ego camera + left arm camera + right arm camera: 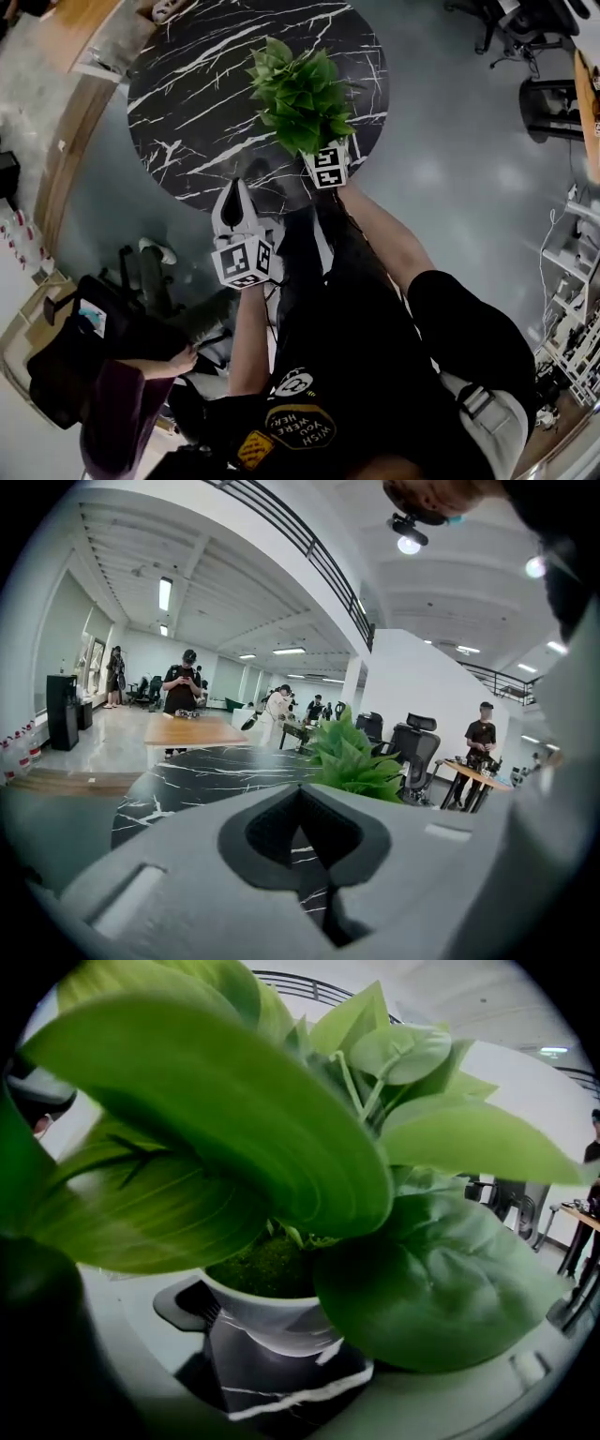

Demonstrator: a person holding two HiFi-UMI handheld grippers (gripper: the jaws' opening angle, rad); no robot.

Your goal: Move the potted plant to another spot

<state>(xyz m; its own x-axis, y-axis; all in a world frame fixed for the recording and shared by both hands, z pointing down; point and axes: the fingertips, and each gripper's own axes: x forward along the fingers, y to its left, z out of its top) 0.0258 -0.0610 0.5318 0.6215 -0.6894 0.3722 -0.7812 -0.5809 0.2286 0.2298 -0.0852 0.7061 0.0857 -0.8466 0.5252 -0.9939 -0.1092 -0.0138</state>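
Over table (206, 84), right gripper (322, 157) clasping potted plant (300, 94), left gripper (234, 192) closed empty, shirt (309, 427) "WISH YOU WERE HERE"

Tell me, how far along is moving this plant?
Done: the right tool grips the potted plant by its white pot. In hand: the plant is over the black marble table, near its edge; whether it is lifted, I can't tell. Left: carrying it to a new spot and releasing. The left tool is shut, empty.

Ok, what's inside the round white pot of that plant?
Green moss fills the round white pot, stems rising from it. Broad green leaves cover one side; anything beneath the moss is hidden.
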